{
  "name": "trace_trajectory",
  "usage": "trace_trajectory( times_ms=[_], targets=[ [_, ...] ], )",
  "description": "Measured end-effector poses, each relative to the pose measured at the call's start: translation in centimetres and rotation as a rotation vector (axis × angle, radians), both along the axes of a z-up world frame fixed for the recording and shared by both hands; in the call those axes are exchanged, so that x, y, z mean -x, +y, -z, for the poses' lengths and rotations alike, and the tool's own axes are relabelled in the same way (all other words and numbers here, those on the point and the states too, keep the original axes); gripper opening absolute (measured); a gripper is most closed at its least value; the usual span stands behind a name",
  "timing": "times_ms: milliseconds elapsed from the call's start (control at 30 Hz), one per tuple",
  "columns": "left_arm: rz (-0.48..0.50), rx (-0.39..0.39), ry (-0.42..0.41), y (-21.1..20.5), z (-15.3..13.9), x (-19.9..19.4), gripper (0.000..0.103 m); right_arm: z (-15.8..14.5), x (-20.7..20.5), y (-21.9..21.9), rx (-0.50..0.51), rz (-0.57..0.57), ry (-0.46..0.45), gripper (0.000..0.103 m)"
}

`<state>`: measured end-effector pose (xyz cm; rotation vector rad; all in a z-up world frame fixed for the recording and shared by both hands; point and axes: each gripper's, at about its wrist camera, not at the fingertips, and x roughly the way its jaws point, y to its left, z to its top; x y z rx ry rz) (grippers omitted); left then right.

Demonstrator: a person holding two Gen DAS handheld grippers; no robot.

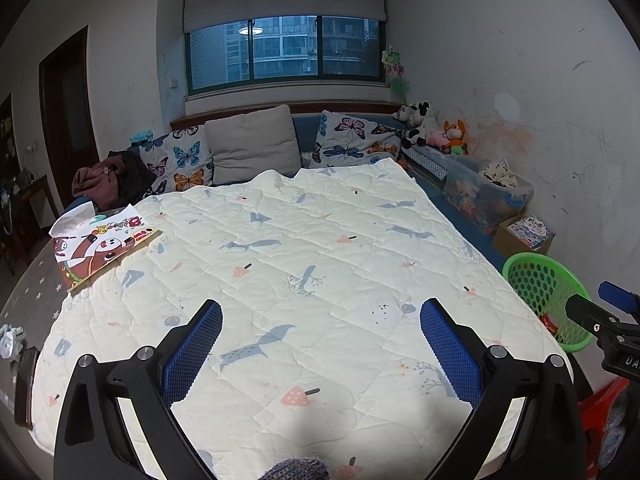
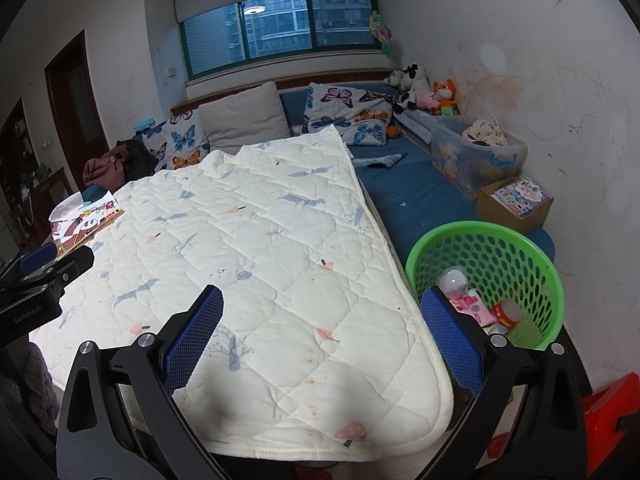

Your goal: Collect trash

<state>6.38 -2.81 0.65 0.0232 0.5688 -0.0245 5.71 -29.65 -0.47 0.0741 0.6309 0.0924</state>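
Over the cream quilted bed cover (image 1: 320, 248), your left gripper (image 1: 320, 344) and right gripper (image 2: 322, 336) hang wide open, empty; the green basket (image 2: 532, 248) stands beside the bed.

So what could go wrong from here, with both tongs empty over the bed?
The green basket stands right at the quilt's edge, so the right tongs might knock it over and spill what is inside. The picture book on the far corner could be mistaken for trash by the left tongs.
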Motion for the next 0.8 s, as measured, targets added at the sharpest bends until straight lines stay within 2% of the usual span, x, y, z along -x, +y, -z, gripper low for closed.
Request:
trace_trajectory(
  times_ms=[800],
  targets=[
    [0.003, 0.002, 0.006, -0.06, 0.35, -0.07, 0.096, -0.05, -0.17, -0.14, -0.003, -0.002, 0.001, 0.099]
  ],
)
